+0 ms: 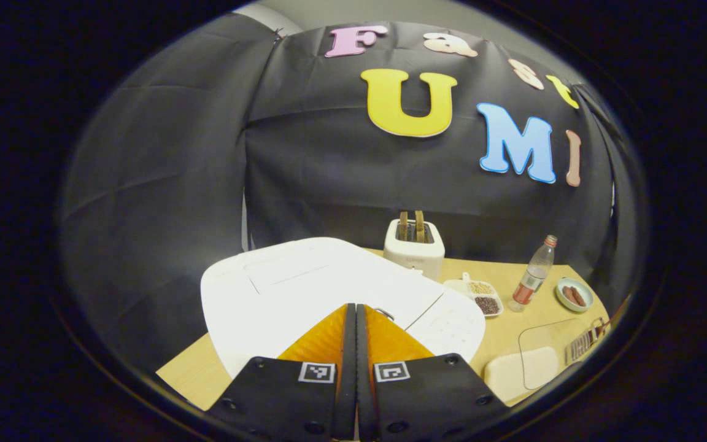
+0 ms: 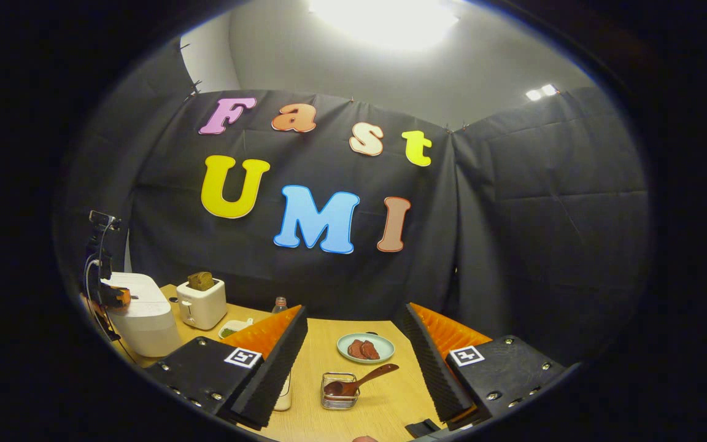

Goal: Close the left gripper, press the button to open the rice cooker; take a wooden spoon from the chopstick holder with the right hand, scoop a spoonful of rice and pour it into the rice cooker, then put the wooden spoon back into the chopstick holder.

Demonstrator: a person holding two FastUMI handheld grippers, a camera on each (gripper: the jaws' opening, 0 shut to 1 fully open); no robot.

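Note:
The white rice cooker [image 1: 304, 285] lies right under my left gripper [image 1: 356, 307], lid down. That gripper is shut with nothing between its fingers, and its tips hover by the small lid button [image 1: 384, 314]. In the right gripper view the cooker [image 2: 142, 316] stands far left with the left gripper [image 2: 115, 296] over its top. My right gripper [image 2: 353, 310] is open and empty above the table. Just beyond and between its fingers, a wooden spoon [image 2: 363, 379] leans in a small wire holder [image 2: 339, 396]. That holder [image 1: 582, 345] also sits at the far right of the left gripper view.
A white toaster [image 1: 415, 245] holding toast stands behind the cooker. On the wooden table [image 1: 513, 325] are a divided dish of grains [image 1: 481, 296], a bottle [image 1: 533, 276], a plate of meat [image 2: 366, 348] and a clear container [image 1: 550, 350]. A pale cup [image 2: 283, 393] sits under the right gripper's left finger.

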